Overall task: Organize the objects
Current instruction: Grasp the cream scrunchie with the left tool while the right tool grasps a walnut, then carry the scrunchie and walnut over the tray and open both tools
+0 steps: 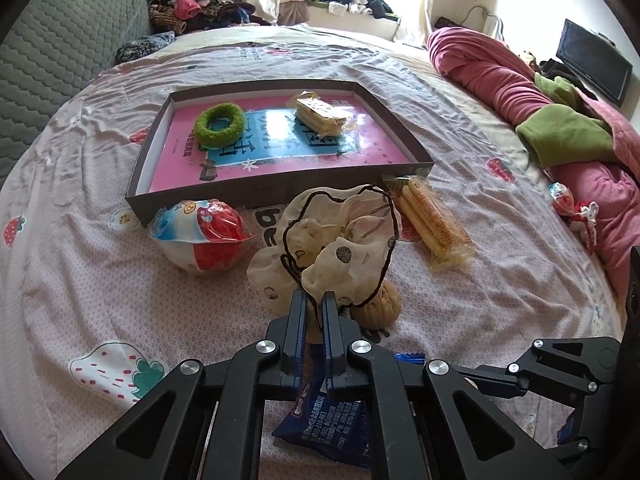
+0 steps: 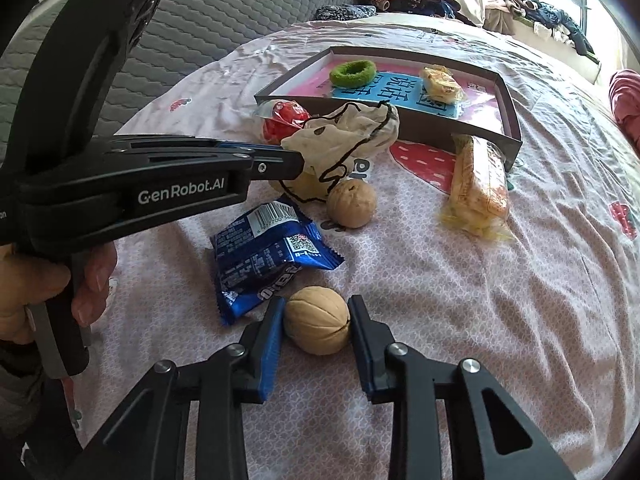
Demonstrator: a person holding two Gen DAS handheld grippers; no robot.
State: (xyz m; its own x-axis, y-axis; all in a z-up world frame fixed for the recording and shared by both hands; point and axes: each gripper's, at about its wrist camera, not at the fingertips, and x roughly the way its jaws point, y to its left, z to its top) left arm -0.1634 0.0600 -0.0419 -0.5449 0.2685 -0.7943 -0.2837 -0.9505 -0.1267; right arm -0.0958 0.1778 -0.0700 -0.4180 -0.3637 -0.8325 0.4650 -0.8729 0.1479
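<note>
My left gripper (image 1: 314, 300) is shut on the near edge of a cream scrunchie (image 1: 332, 240) with black trim, which lies on the bed. Seen from the right wrist view, the left gripper (image 2: 300, 164) pinches that scrunchie (image 2: 348, 132). My right gripper (image 2: 316, 306) is shut on a walnut (image 2: 318, 326), both pads touching its sides. A second walnut (image 2: 352, 204) rests beside the scrunchie. A blue snack packet (image 2: 268, 256) lies between them. The dark box lid (image 1: 208, 200) holds a green scrunchie (image 1: 219, 125) and a wrapped cake (image 1: 322, 118).
A red and white wrapped snack (image 1: 204, 232) and a yellow wafer pack (image 1: 430, 220) lie in front of the box. A pink quilt (image 1: 520, 92) runs along the right of the bed, a grey headboard (image 1: 60, 48) along the left. A person's hand (image 2: 36, 284) holds the left gripper's handle.
</note>
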